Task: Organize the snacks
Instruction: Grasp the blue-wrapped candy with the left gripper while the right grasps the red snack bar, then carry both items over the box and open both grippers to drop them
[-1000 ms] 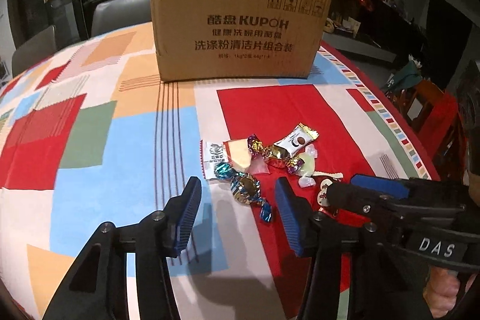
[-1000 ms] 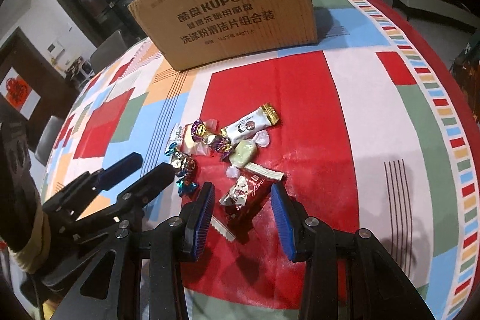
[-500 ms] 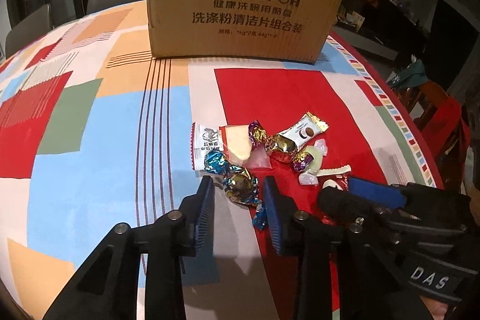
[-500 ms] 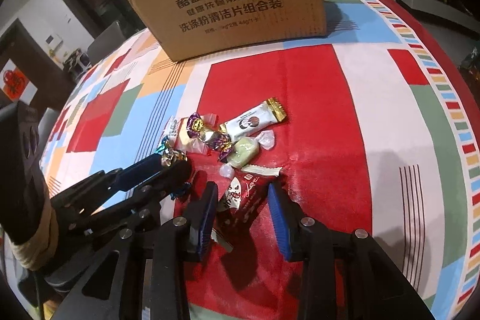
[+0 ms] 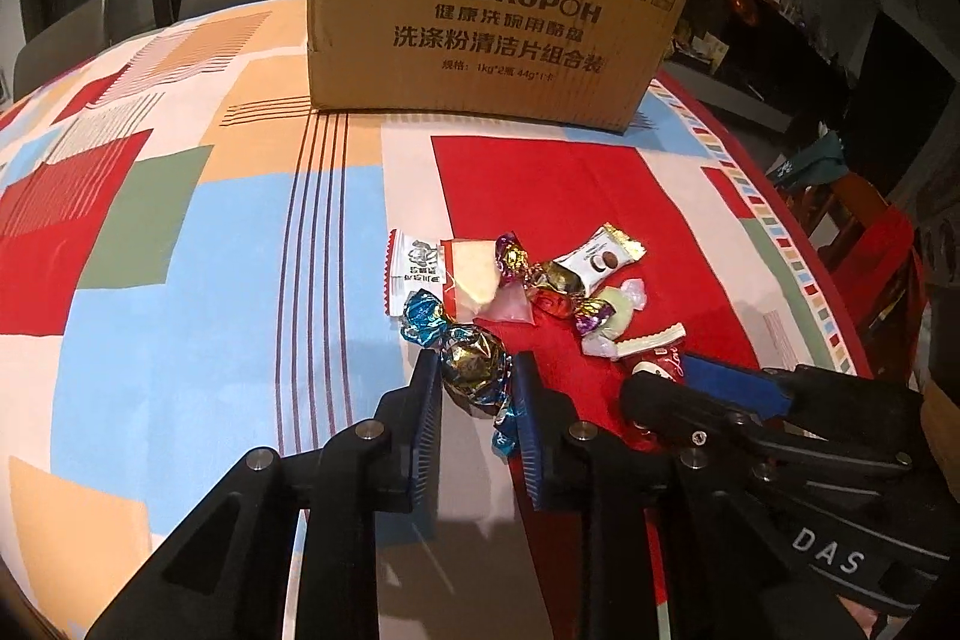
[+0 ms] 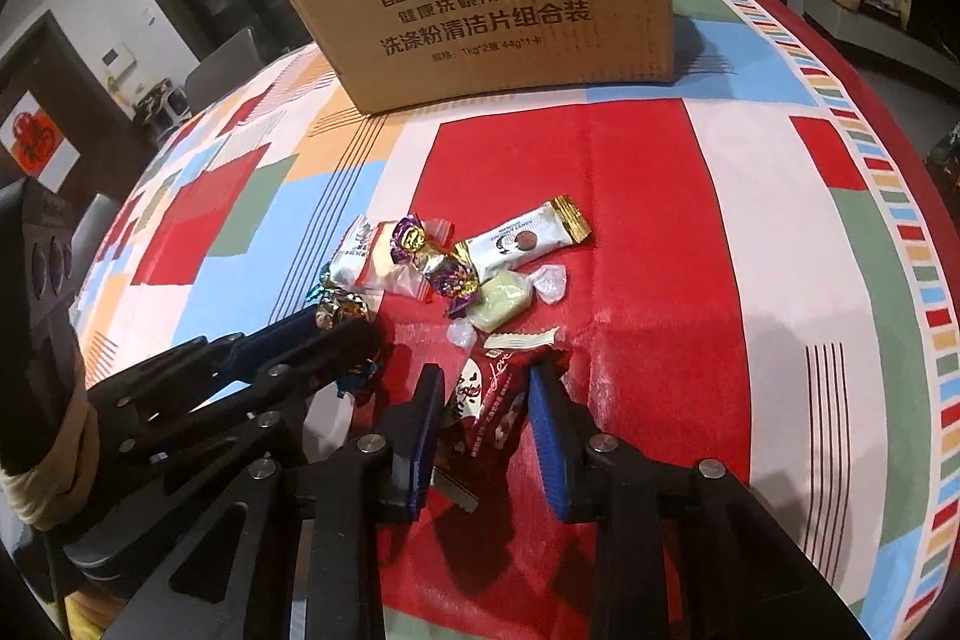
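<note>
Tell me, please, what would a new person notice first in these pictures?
First, the big cardboard box at the far side of the colourful patchwork tablecloth. Then the small heap of wrapped sweets on the red patch. Nearest, the left hand-held gripper is shut on a blue-and-gold foil candy, and the right hand-held gripper closes around a dark red packet.

Bright, sharp tablecloth [image 5: 240, 232] under overhead light, dim room behind, strong fisheye bending at edges
</note>
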Available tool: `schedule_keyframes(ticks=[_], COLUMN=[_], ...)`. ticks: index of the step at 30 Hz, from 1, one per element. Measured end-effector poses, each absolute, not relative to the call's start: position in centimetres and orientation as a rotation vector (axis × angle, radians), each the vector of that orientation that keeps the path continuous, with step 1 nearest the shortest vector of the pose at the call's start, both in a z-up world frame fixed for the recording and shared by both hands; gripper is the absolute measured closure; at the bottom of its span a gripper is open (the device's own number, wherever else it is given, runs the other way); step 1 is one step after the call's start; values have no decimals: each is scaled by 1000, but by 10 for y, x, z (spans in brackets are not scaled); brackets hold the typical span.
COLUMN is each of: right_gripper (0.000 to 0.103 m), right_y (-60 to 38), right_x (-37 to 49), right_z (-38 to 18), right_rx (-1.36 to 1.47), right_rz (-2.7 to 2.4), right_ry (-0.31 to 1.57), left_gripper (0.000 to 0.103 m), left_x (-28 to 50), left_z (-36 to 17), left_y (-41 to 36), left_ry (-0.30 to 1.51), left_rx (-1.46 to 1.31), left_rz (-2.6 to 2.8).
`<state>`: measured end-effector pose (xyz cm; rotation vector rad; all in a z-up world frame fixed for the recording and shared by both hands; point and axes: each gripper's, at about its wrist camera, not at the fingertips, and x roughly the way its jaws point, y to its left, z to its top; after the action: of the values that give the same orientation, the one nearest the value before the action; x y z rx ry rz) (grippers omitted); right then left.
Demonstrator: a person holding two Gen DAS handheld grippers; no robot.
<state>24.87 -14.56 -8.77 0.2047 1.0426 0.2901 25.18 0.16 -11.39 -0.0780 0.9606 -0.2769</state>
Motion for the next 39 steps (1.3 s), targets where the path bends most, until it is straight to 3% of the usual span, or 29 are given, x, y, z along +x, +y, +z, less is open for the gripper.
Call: schedule_keyframes(ticks=[20, 39], right_gripper=[73, 73], right_y=[-166, -173], right_x=[237, 293], right_z=[-23, 55], right_rx=[235, 212], right_rz=[324, 327], right_ry=[861, 683], left_gripper=[78, 78], left_x=[230, 273], left_z=[-40, 42], left_y=[2, 6], left_ry=[803, 622], left_rx=[-89, -10], left_rz=[-263, -216])
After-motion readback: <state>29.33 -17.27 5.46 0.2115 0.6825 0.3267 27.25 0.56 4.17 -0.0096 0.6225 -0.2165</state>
